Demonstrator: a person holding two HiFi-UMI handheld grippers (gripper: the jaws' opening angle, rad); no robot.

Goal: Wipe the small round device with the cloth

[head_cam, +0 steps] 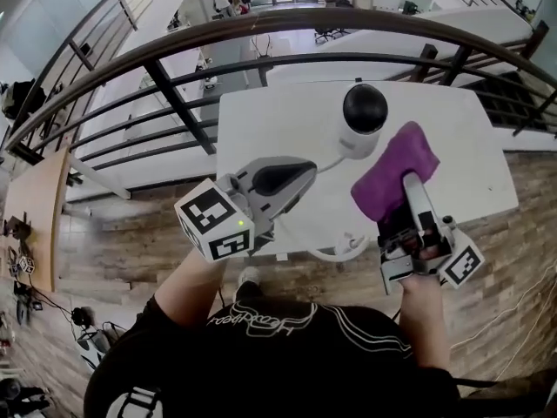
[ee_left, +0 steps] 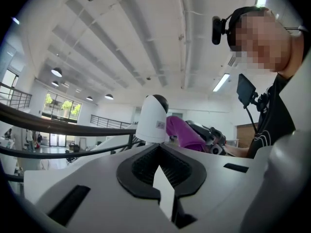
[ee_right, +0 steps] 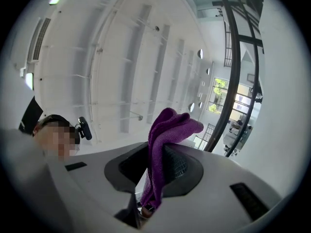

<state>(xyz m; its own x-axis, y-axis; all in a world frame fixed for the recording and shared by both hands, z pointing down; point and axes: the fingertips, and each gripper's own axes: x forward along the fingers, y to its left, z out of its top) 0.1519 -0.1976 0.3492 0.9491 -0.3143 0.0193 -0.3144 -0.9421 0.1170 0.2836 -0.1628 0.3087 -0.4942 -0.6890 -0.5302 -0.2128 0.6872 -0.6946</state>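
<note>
Black shirt (head_cam: 287, 355); white table (head_cam: 278, 129) bears round device (head_cam: 363, 116); black railing (head_cam: 261, 24), wood floor (head_cam: 531, 225).

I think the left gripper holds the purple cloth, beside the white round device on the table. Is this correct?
Not quite: it is the right gripper that holds the purple cloth, as the right gripper view shows. The cloth is beside the white round device on the table.

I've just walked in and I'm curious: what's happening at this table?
A person holds a gripping tool in each hand over a white table. The right gripper has its fingers clamped on a purple cloth, held beside a small round white device with a black dome. The left gripper is shut, pointing at the device's base.
</note>
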